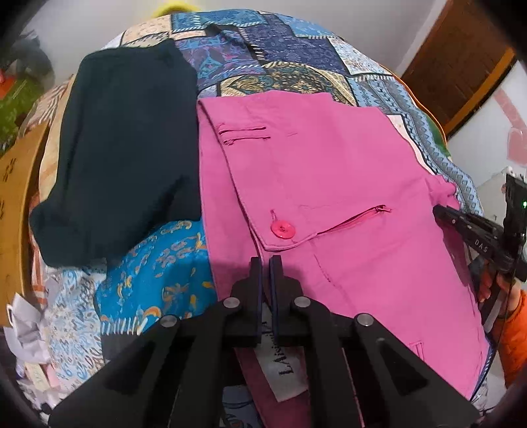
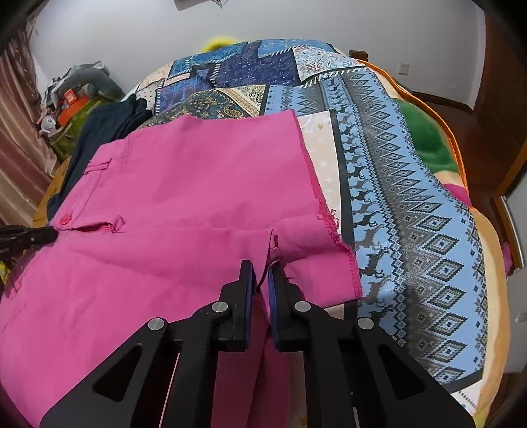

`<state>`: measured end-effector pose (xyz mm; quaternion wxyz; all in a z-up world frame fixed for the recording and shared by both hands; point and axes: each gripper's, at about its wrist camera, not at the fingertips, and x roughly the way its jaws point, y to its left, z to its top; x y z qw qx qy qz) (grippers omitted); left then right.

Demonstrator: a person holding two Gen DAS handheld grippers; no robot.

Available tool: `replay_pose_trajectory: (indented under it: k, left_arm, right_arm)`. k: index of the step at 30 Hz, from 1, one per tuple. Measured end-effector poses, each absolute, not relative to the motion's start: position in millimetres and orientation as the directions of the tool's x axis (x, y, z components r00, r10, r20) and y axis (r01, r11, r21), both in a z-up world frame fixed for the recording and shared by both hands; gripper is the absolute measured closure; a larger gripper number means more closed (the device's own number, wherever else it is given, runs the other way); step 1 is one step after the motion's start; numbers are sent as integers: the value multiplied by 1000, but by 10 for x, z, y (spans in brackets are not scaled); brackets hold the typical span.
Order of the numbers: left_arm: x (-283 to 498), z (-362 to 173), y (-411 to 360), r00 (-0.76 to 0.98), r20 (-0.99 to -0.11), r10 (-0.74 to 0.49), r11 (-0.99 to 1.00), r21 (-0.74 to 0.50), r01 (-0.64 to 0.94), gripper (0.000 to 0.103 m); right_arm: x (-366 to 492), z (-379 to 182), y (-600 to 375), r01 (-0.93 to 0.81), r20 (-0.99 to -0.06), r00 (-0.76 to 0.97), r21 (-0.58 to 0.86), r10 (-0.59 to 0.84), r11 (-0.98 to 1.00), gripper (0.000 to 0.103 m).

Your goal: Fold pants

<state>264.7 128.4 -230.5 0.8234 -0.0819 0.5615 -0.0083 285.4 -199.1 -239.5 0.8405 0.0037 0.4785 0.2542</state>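
**A lived-in bedroom at home**

The landmark is a bed spread with a blue, navy and cream patchwork-print blanket [image 2: 411,204]; everything else sits around it. Beyond its far end rises a plain white wall [image 2: 296,19] with a small white wall switch [image 2: 403,68]. To the bed's left hangs a striped pinkish-brown curtain [image 2: 16,131], beside a jumble of household clutter [image 2: 72,95] (bags and an orange box). To its right stands dark brown wooden furniture [image 1: 457,62].
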Motion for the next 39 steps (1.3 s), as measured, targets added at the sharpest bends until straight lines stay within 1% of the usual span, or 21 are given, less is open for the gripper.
replay_pose_trajectory:
  k: [4, 6, 9, 11, 15, 17, 19, 20, 22, 24, 26, 27, 32, 39]
  left_arm:
    - [2625, -2304, 1307, 381, -920, -90, 986, -136, -96, 97]
    - [2604, -2291, 1276, 381, -923, -50, 992, -89, -86, 98]
    - [2566, -2259, 1314, 373, -925, -74, 991, -111, -78, 98]
    - [2537, -2172, 1356, 388, -918, -85, 988, -129, -89, 98]
    - [2527, -1962, 1372, 438, -898, -41, 994, -82, -75, 94]
    - [2563, -1876, 1385, 451, -891, -48, 994, -86, -65, 89]
    - [2629, -1831, 1390, 454, -889, -54, 994, -92, -63, 85]
    - [2658, -1827, 1387, 452, -890, -57, 994, -95, -63, 84]
    - [2738, -1845, 1375, 441, -894, -75, 992, -111, -57, 83]
    - [2802, -1890, 1356, 426, -900, -92, 991, -125, -49, 82]
    - [2862, -1969, 1328, 404, -909, -108, 989, -140, -51, 78]
    - [2906, -2023, 1319, 384, -915, -121, 987, -152, -51, 75]
    - [3043, -2248, 1320, 316, -933, -169, 976, -202, -75, 73]
    - [3179, -2438, 1402, 277, -924, -262, 944, -306, -127, 71]
  right_arm:
    - [2849, -2414, -1963, -422, -809, 421, 226, 410, 878, 96]
    - [2848, -2406, -1947, -424, -812, 423, 215, 402, 880, 96]
    - [2845, -2377, -1947, -434, -817, 414, 210, 401, 876, 95]
    - [2831, -2331, -1985, -433, -813, 411, 225, 413, 873, 93]
    - [2777, -2167, -2069, -441, -799, 420, 235, 431, 866, 92]
    - [2733, -2073, -2103, -450, -790, 441, 217, 427, 866, 90]
    - [2706, -1975, -2130, -463, -775, 464, 201, 429, 863, 83]
    - [2702, -1937, -2147, -465, -769, 475, 194, 429, 864, 78]
    - [2710, -1854, -2179, -462, -752, 503, 183, 426, 868, 71]
    - [2742, -1799, -2196, -456, -739, 523, 177, 424, 872, 67]
    - [2801, -1783, -2228, -439, -734, 540, 173, 413, 882, 64]
    - [2849, -1796, -2250, -427, -734, 544, 175, 407, 887, 63]
    - [3014, -1935, -2304, -388, -756, 522, 201, 394, 899, 62]
    - [3197, -2201, -2315, -353, -793, 437, 282, 424, 892, 62]
